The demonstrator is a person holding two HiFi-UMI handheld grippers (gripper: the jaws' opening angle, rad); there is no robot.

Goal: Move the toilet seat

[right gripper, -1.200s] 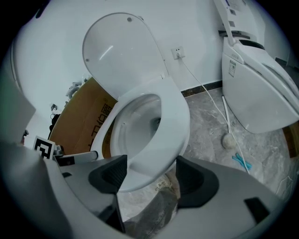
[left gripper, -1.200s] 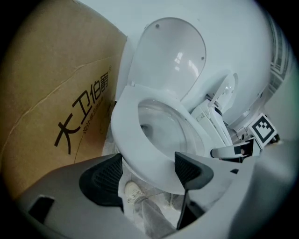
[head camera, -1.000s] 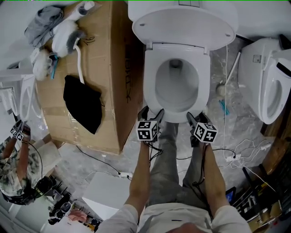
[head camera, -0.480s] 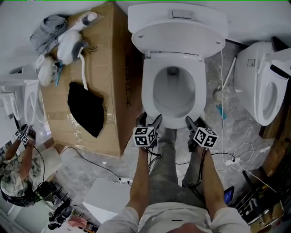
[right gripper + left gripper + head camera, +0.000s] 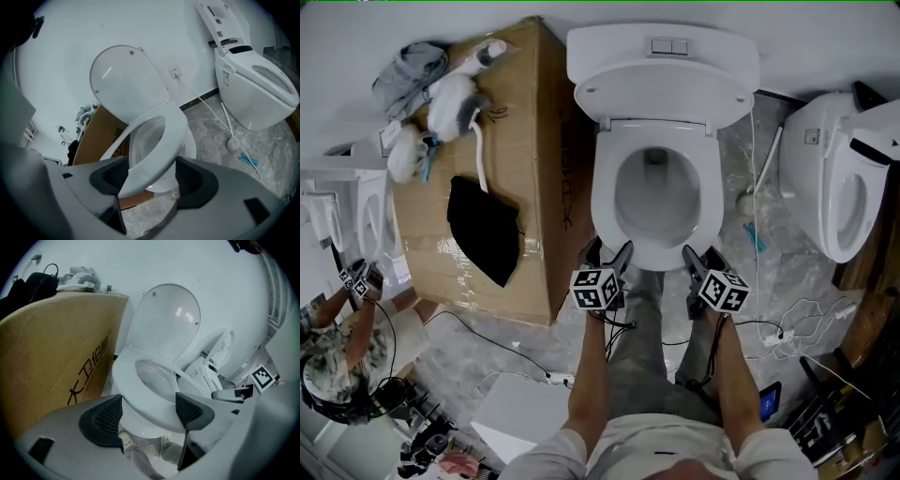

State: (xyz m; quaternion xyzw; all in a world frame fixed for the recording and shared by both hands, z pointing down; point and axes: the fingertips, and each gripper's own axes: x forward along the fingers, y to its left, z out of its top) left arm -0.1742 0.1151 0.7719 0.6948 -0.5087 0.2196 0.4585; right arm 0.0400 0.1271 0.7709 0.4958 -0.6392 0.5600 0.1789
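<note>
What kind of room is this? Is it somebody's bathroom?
Probably not a home bathroom, more like a workroom or test space for toilets. One toilet stands beside a second toilet, a big cardboard box sits right next to it, and loose cables trail over the floor.
</note>
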